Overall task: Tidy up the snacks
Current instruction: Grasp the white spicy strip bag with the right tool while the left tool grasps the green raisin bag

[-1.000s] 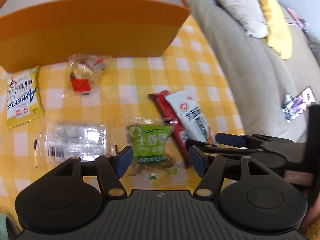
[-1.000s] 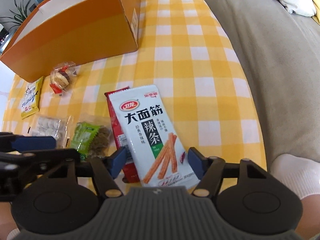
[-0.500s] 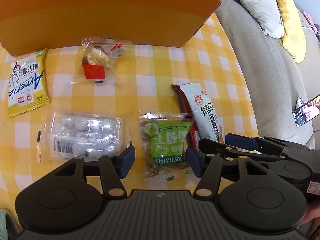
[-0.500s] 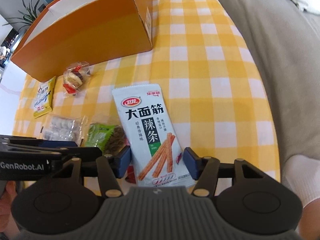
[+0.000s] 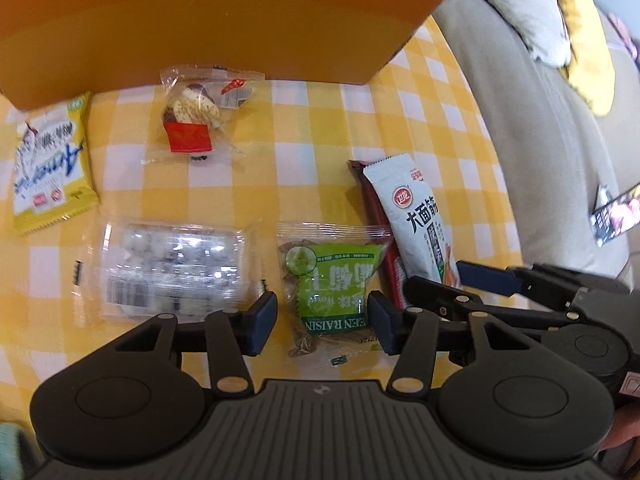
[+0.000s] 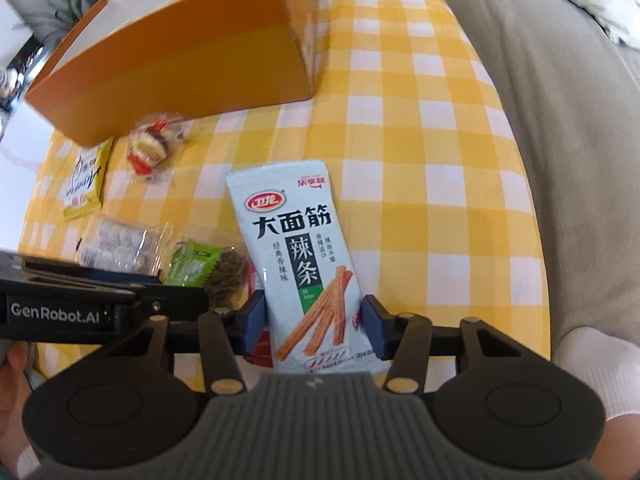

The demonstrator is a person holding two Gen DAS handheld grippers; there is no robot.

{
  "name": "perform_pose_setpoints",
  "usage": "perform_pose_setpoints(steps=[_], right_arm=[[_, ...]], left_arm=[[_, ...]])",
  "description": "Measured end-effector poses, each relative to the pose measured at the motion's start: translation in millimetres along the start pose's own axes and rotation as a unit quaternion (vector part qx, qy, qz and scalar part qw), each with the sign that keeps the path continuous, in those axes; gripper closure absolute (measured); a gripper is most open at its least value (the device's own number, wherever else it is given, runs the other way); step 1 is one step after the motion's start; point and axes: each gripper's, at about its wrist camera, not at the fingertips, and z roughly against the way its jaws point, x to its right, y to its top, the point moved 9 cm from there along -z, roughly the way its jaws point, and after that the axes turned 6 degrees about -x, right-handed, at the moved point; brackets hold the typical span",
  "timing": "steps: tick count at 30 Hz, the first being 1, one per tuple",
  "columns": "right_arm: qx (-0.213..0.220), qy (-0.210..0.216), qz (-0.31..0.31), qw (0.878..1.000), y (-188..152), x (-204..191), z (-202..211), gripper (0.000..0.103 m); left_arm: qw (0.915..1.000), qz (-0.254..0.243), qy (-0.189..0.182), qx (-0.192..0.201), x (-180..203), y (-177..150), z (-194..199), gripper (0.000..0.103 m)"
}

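Yellow-and-white checked cloth [image 5: 312, 128] covers the table, and a grey sofa [image 5: 532, 128] with a white cushion [image 5: 516, 4] and a yellow cushion [image 5: 588, 40] is seen past the table's right edge. An open orange cardboard box [image 5: 208, 20] is set along the table's far edge, its white inner wall visible from the right wrist view. Just in front of the box, near the left edge, a yellow snack packet [image 5: 48, 164] is laid flat, and a clear wrapper holding a cake with a red label [image 5: 192, 120] is placed beside it. Nearer the front edge a clear pack of small white rounds [image 5: 168, 268] is seen, with a green raisin packet [image 5: 332, 292] just to its right.

The left gripper [image 5: 322, 322] is pointed steeply down over the raisin packet; its jaws are closing, the packet is framed between the blue pads [image 5: 264, 320], and a gap is seen on both sides, so nothing is gripped. To the right of the raisins a white spicy-strip packet [image 6: 300, 264] is laid partly on top of a dark red packet [image 5: 370, 196]. The right gripper [image 6: 312, 326] is held over the near end of the white packet; its jaws are closing with the packet between the pads [image 6: 372, 324]. The pads are seen at the packet's edges, but whether they already press on it cannot be told. Both grippers are held side by side near the table's front edge.
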Motion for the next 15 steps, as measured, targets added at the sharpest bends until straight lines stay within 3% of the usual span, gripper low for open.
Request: perform_pose_setpoints(steps=[6, 12, 15], right_arm=[[-0.021, 0.011, 0.012, 1.0, -3.5, -8.5, -0.5, 0.055], [-0.028, -0.005, 0.018, 0.999, -2.6, 0.0, -1.0, 0.054], [-0.029, 0.0, 0.008, 1.0, -1.8, 6.3, -1.3, 0.053]], left_arm=[[0.9988, -0.03, 0.039, -0.002, 3.6, 0.1, 9.3, 0.042], [0.9998, 0.005, 0.016, -0.008, 5.6, 4.0, -3.4, 0.042], [0.9998, 0.011, 0.017, -0.004, 6.0, 4.3, -8.2, 0.047]])
